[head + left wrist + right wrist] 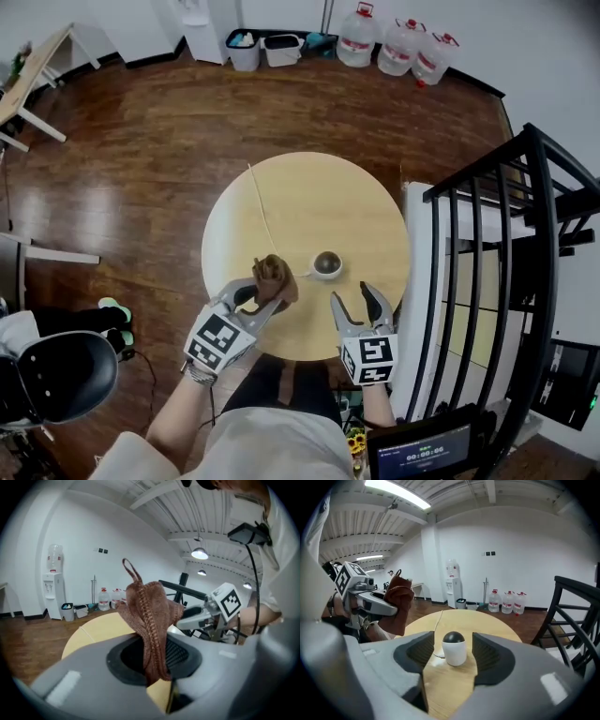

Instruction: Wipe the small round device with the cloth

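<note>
L gripper (266,296) clamps brown cloth (272,275), R gripper (352,294) open facing device (327,264) on round table (309,192), wood floor (141,141).

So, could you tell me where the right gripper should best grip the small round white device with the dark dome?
Grip the small round device by its white lower body, across the near-straight sides, coming in low from the person's side, where the open right gripper is lined up. Its dark dome is rounded and would likely slip.

Knitted cloth (152,616), matt wooden table (309,192)
</note>
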Demonstrator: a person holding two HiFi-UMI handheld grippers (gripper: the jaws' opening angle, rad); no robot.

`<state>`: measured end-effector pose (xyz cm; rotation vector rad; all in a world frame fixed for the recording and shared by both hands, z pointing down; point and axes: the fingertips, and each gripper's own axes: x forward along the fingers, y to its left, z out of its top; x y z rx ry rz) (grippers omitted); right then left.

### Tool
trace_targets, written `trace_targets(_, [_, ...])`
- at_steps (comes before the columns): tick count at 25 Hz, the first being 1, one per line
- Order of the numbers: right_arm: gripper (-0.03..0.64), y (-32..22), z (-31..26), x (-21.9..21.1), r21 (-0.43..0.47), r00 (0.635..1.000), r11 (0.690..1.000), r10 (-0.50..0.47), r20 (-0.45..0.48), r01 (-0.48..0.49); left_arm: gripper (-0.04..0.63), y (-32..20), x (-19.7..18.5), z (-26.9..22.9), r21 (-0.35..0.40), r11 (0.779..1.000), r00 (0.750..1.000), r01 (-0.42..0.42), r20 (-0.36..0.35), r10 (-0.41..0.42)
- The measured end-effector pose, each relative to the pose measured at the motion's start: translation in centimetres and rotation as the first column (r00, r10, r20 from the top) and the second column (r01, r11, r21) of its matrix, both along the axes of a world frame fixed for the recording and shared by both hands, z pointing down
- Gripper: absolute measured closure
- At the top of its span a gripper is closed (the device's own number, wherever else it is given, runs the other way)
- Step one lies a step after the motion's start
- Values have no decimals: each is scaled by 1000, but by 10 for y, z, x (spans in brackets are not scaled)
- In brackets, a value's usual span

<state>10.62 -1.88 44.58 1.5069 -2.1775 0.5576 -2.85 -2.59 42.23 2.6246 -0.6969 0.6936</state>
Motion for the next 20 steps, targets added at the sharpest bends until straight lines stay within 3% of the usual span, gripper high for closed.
trace_targets(7, [325, -12, 54, -24, -101, 997, 992, -83, -9, 82, 511, -12, 4, 19, -31, 999, 998, -44, 33, 45])
trace_targets(13, [325, -20, 73, -31, -130, 993, 986, -108, -36, 103, 511, -29, 4, 28, -10, 996, 993, -85, 76, 85])
trace_targets(20, [325, -24, 82, -42, -132, 991, 983, -133, -29, 128, 511, -34, 11, 35, -31, 996, 994, -89, 57, 90])
